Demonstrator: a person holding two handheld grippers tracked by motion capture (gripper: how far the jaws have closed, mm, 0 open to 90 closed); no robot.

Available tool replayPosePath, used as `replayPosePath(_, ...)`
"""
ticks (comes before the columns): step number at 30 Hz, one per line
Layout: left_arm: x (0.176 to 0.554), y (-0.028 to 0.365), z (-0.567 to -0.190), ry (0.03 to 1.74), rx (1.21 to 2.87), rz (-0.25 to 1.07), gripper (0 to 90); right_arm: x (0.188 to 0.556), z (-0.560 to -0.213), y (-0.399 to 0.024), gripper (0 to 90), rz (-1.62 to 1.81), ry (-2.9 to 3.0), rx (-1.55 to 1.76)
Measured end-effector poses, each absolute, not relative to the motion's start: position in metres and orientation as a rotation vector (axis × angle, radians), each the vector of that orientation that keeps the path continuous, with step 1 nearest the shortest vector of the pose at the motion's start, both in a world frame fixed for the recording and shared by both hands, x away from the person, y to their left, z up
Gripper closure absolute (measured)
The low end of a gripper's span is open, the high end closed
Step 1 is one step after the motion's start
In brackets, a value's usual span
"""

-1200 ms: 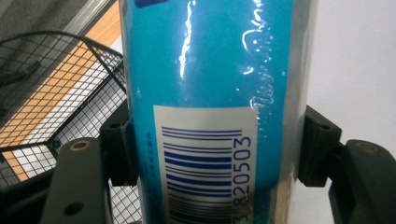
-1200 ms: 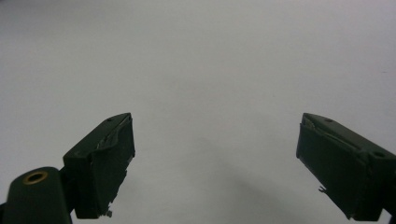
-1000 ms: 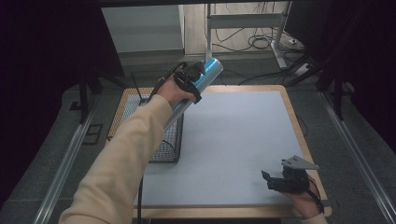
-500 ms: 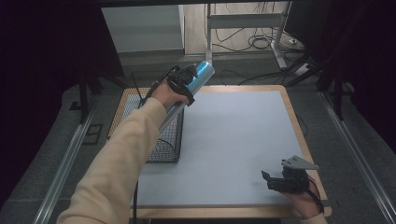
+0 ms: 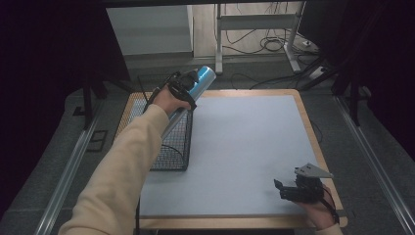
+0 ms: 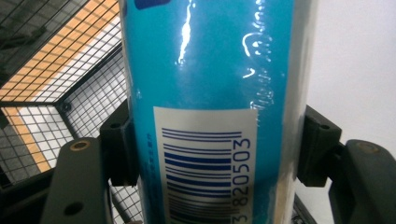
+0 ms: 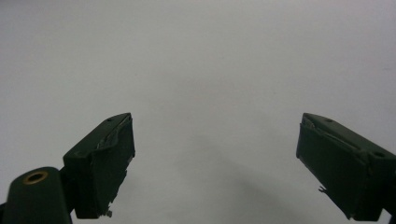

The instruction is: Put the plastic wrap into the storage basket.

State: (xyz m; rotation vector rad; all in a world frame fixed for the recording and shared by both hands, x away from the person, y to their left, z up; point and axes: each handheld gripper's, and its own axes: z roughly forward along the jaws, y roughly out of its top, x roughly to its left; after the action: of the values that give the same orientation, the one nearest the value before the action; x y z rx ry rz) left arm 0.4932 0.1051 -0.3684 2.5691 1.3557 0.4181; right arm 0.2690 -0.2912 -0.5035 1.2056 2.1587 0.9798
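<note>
My left gripper point(image 5: 183, 88) is shut on a long light-blue can point(image 5: 199, 80) with a white barcode label point(image 6: 205, 163), held tilted over the far right corner of the black wire basket point(image 5: 172, 147). Both black pads point(image 6: 119, 144) press on the can's sides in the left gripper view, with the basket's mesh point(image 6: 56, 70) below and to the left. My right gripper point(image 5: 286, 190) rests near the table's front right corner, open, with nothing between its fingers point(image 7: 105, 158) above the white mat point(image 7: 201, 70).
The basket stands on the left side of the wooden table point(image 5: 313, 127), which is covered by a white mat point(image 5: 244, 142). A metal stand point(image 5: 254, 29) and cables point(image 5: 274, 46) lie on the floor beyond the far edge.
My left hand has carried the can left and lower, from past the basket's far right corner to above it. The right gripper has not moved.
</note>
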Motion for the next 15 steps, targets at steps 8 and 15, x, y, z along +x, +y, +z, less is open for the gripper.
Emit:
replayPosePath(8, 0.499, 0.116, -0.381, 1.398, 2.569, 0.424, 31.3, 0.269, -0.503, -0.292, 12.0, 0.976, 2.155, 1.213)
replayPosePath(15, 0.502, 0.122, -0.390, 1.417, 2.569, 0.415, 31.2, 0.270, -0.505, -0.291, 12.0, 0.971, 2.166, 1.207)
